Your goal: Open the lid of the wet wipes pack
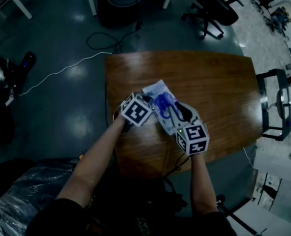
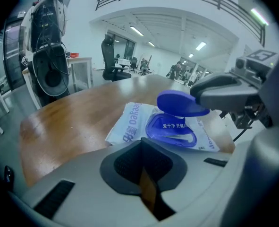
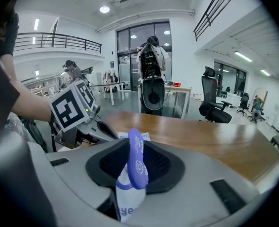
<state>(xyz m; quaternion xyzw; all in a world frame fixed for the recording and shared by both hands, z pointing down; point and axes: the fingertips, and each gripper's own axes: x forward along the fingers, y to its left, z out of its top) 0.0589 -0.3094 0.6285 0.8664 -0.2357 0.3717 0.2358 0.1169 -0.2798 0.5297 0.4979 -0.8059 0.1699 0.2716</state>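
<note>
A: Item one, location?

B: White-and-blue soft plastic wet wipes pack [image 1: 156, 98], lying flat on the brown wooden surface [image 1: 214, 82], near its front-left part, between the two tools. Blue print on the wrapper; too distorted to read with any certainty.

A: Item two, the cover?

B: Blue oval plastic flip lid [image 2: 179, 103], raised off the pack. It stands above the blue oval frame [image 2: 170, 130] on the pack's top face, joined to the frame along one side. In the right gripper view it shows edge-on and upright.

A: Right tool [image 3: 132, 151], condition?

B: Clenched on the lid. The blue disc sits between the two dark ribbed pads [image 3: 158, 162], with the white wrapper hanging just below it. In the left gripper view, one grey jaw of this tool lies across the lid's upper side.

A: Left tool [image 2: 141, 170], condition?

B: Jaws drawn together, leaving only a thin slit through which brown shows. Nothing is held between them. The pack lies just beyond its tips, apart from the pads. From the head view it sits at the pack's left edge; whether it touches the wrapper there cannot be told.

A: Surroundings?

B: Black office chair [image 1: 211, 6] beyond the surface; white cable [image 1: 61, 72] on the grey floor to the left.
</note>
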